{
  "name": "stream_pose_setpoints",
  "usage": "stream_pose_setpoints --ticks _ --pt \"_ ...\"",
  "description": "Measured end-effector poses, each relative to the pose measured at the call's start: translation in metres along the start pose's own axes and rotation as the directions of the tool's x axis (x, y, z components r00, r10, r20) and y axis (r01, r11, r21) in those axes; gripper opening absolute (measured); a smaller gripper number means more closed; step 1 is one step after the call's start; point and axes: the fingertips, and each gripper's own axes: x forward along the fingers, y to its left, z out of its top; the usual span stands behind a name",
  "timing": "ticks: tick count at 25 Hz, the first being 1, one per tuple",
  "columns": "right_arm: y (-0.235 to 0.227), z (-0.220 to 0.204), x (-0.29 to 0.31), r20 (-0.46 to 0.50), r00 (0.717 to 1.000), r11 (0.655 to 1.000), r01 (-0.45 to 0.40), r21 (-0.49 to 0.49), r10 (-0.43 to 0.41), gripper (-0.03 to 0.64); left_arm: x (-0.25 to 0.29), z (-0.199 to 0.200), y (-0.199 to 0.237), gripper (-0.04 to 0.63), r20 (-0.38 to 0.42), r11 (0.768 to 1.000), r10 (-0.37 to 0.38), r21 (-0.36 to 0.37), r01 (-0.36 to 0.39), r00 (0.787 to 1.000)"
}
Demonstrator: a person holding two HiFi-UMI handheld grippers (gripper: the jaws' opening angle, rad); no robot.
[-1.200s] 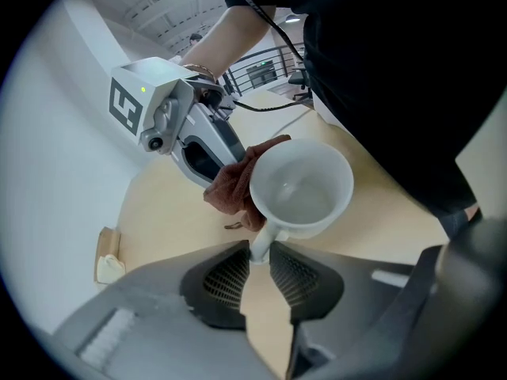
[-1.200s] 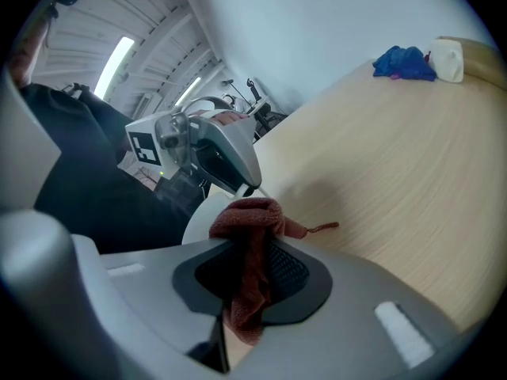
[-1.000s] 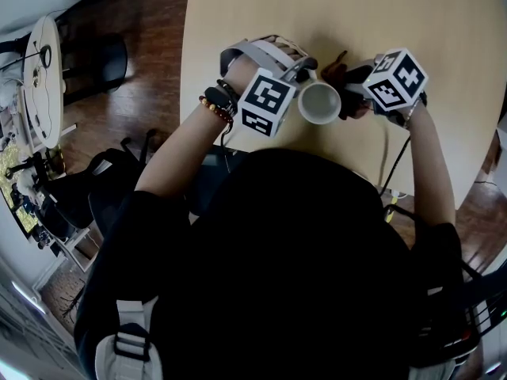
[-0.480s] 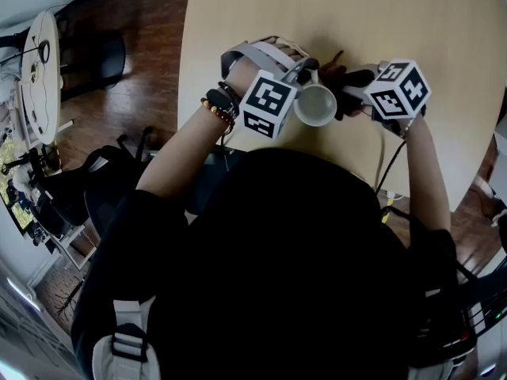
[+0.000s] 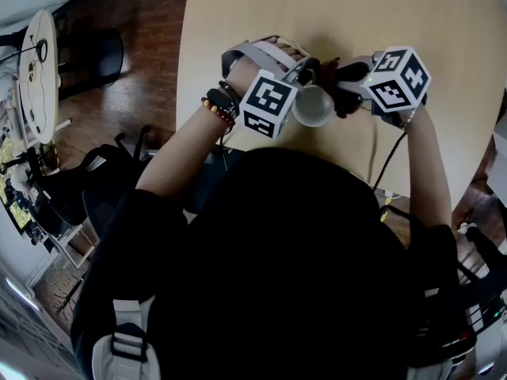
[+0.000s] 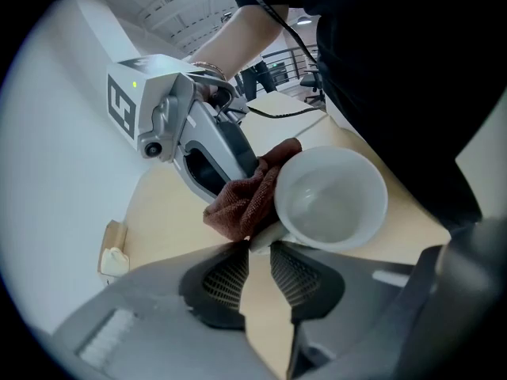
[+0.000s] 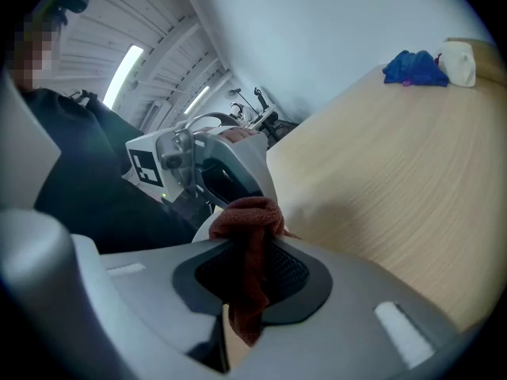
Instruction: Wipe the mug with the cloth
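Note:
A white mug (image 5: 313, 105) hangs tilted over the light wooden table (image 5: 444, 14), its mouth towards the person. My left gripper (image 6: 258, 248) is shut on the mug's handle; the mug's open bowl (image 6: 333, 196) shows just beyond the jaws. My right gripper (image 7: 249, 252) is shut on a dark red cloth (image 7: 247, 220), which bunches out past the jaw tips. In the left gripper view the cloth (image 6: 242, 200) presses against the mug's outer wall, with the right gripper behind it. In the head view the cloth (image 5: 342, 74) sits between the mug and the right gripper's marker cube (image 5: 398, 79).
A blue rag (image 7: 412, 68) and a small white object (image 7: 458, 60) lie at the table's far edge. A cable (image 5: 379, 161) runs down from the right gripper over the table's near edge. Dark chairs (image 5: 103, 54) stand on the wood floor to the left.
The right gripper with the cloth shifted a little back and forth against the mug's side. The mug moved slightly left. Both grips stayed the same.

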Motion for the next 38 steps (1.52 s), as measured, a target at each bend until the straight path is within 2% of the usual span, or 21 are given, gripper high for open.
stream_pose_setpoints --ticks 4,9,14,17,19,20,21,23,24,25,26,28,30,32,34,35,36,38 --pt "-0.009 -0.006 0.013 -0.073 0.997 1.0 0.013 -0.002 -0.013 0.064 0.0 -0.002 0.0 0.081 0.0 1.0 0.014 -0.024 -0.014 1.0" --pt "-0.027 -0.026 0.027 -0.187 0.975 0.993 0.111 -0.043 -0.117 0.064 0.005 -0.004 0.003 0.063 -0.01 0.997 0.027 -0.07 -0.028 1.0" --pt "-0.034 -0.03 0.022 -0.16 0.966 0.979 0.195 -0.055 -0.202 0.064 0.011 -0.016 0.0 0.062 -0.019 0.984 0.026 -0.174 -0.029 0.999" --pt "-0.031 -0.036 0.005 -0.132 0.957 0.967 0.254 -0.039 -0.257 0.066 0.006 -0.031 0.003 0.063 -0.01 0.953 0.065 -0.295 -0.065 0.998" --pt "-0.023 -0.043 -0.013 -0.118 0.949 0.956 0.291 -0.025 -0.292 0.066 -0.004 -0.045 0.009 0.063 -0.001 0.906 0.114 -0.41 -0.104 0.993" --pt "-0.017 -0.048 -0.022 -0.119 0.944 0.951 0.309 -0.018 -0.309 0.066 -0.011 -0.051 0.011 0.064 0.009 0.868 0.142 -0.482 -0.12 0.99" --pt "-0.013 -0.057 -0.029 -0.13 0.935 0.944 0.33 -0.014 -0.328 0.067 -0.02 -0.056 0.014 0.074 0.026 0.816 0.175 -0.563 -0.13 0.984" --pt "-0.011 -0.083 -0.037 -0.182 0.902 0.919 0.393 -0.027 -0.391 0.077 -0.037 -0.06 0.02 0.099 0.069 0.683 0.256 -0.719 -0.13 0.964" --pt "-0.015 -0.097 -0.038 -0.205 0.879 0.901 0.432 -0.044 -0.431 0.088 -0.046 -0.061 0.023 0.101 0.085 0.623 0.298 -0.772 -0.126 0.951" --pt "-0.019 -0.107 -0.036 -0.212 0.858 0.883 0.465 -0.061 -0.467 0.105 -0.054 -0.06 0.026 0.101 0.095 0.578 0.336 -0.807 -0.125 0.937" --pt "-0.021 -0.114 -0.033 -0.202 0.846 0.869 0.491 -0.065 -0.493 0.118 -0.062 -0.059 0.027 0.101 0.101 0.547 0.368 -0.828 -0.127 0.924" --pt "-0.023 -0.118 -0.029 -0.155 0.837 0.85 0.525 -0.044 -0.525 0.151 -0.075 -0.055 0.028 0.101 0.112 0.506 0.417 -0.853 -0.128 0.902" --pt "-0.021 -0.116 -0.031 -0.118 0.826 0.833 0.552 -0.034 -0.552 0.211 -0.089 -0.048 0.031 0.119 0.134 0.46 0.466 -0.881 -0.11 0.875" --pt "-0.015 -0.113 -0.037 -0.084 0.813 0.816 0.577 -0.025 -0.577 0.272 -0.106 -0.04 0.039 0.139 0.173 0.402 0.525 -0.913 -0.063 0.833" --pt "-0.006 -0.108 -0.05 -0.032 0.797 0.797 0.604 0.006 -0.603 0.287 -0.125 -0.033 0.047 0.152 0.218 0.35 0.588 -0.937 -0.002 0.779" --pt "0.0 -0.105 -0.059 0.009 0.784 0.784 0.62 0.033 -0.62 0.287 -0.134 -0.029 0.05 0.156 0.239 0.335 0.614 -0.942 0.026 0.752" --pt "0.006 -0.101 -0.072 0.065 0.765 0.768 0.637 0.071 -0.64 0.304 -0.142 -0.023 0.053 0.156 0.26 0.331 0.635 -0.942 0.048 0.728" --pt "0.02 -0.089 -0.103 0.213 0.701 0.733 0.657 0.177 -0.68 0.311 -0.151 -0.014 0.06 0.156 0.299 0.347 0.656 -0.935 0.075 0.693"
